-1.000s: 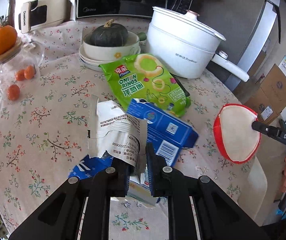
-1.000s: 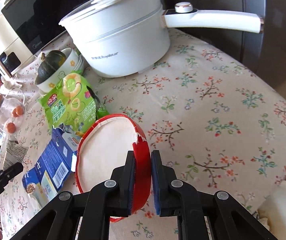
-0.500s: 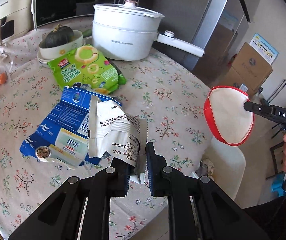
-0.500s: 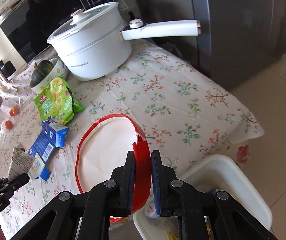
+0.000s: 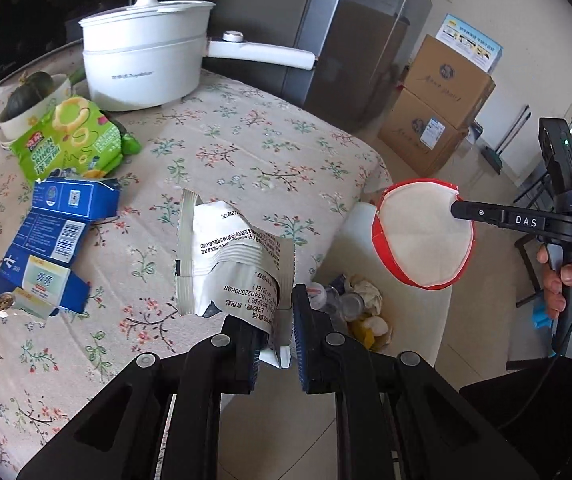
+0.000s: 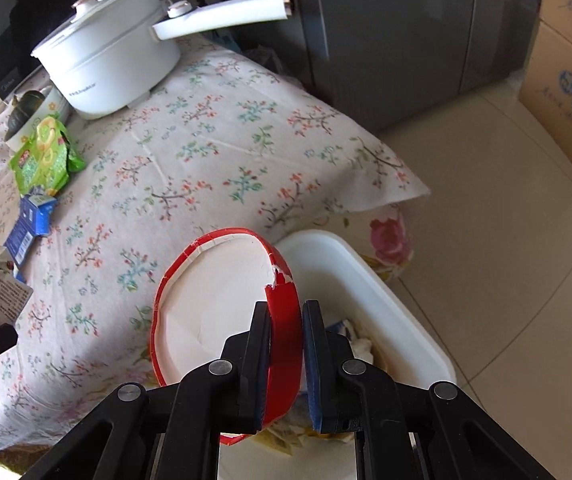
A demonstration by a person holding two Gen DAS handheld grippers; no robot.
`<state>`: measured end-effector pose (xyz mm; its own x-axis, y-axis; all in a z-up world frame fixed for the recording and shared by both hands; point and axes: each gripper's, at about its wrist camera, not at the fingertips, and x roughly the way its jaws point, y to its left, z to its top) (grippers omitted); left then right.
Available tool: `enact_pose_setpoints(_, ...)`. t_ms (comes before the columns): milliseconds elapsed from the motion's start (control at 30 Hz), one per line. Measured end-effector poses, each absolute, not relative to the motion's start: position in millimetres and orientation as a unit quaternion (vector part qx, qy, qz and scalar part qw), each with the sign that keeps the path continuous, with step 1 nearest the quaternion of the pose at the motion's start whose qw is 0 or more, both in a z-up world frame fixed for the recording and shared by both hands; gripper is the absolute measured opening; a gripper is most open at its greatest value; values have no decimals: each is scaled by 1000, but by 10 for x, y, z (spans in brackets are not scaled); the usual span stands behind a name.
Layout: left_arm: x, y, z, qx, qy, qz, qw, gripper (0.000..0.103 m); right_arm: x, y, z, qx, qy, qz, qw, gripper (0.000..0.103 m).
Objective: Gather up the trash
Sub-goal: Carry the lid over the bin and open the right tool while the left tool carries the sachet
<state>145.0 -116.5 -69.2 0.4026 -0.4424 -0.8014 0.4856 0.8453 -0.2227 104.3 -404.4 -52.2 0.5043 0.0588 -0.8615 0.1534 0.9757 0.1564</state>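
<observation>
Bin beside table

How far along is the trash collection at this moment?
Done: the white bin beside the table already holds crumpled trash. In hand: the left tool grips a torn silver wrapper; the right tool holds a red paper bowl over the bin. Left: the flattened blue carton and green onion-rings bag on the tablecloth.

Floral-clothed table with pot, snack bag, blue carton.
</observation>
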Motion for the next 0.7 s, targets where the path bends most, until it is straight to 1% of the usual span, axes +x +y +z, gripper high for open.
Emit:
enact_pose_setpoints(200,1335,-1483,-867,56,485,-307,817,15,914,-4254,-768,85,526,-58,844,14)
enact_pose_setpoints(300,1300,-1625,-930,67,488,-319,810,15,876,-4327,-853,77,539,-68,836,16)
enact_pose_setpoints(333,1299,-1668,-950,70,488,-321,808,15,863,-4352,-863,77,541,-72,834,18)
enact_pose_setpoints(367,1289,-1714,-968,73,489,-324,806,15,850,-4375,-866,79,543,-73,833,27)
enact_pose_setpoints(400,1282,-1762,-979,76,489,-327,805,15,833,-4403,-856,83,543,-73,833,32)
enact_pose_setpoints(433,1277,-1807,-988,79,489,-330,804,15,811,-4425,-841,86,540,-74,834,42)
enact_pose_setpoints(467,1277,-1849,-999,82,489,-333,802,15,792,-4445,-820,86,537,-76,836,46)
enact_pose_setpoints(700,1259,-2189,-1093,93,491,-353,791,16,747,-4505,-762,72,532,-84,839,49)
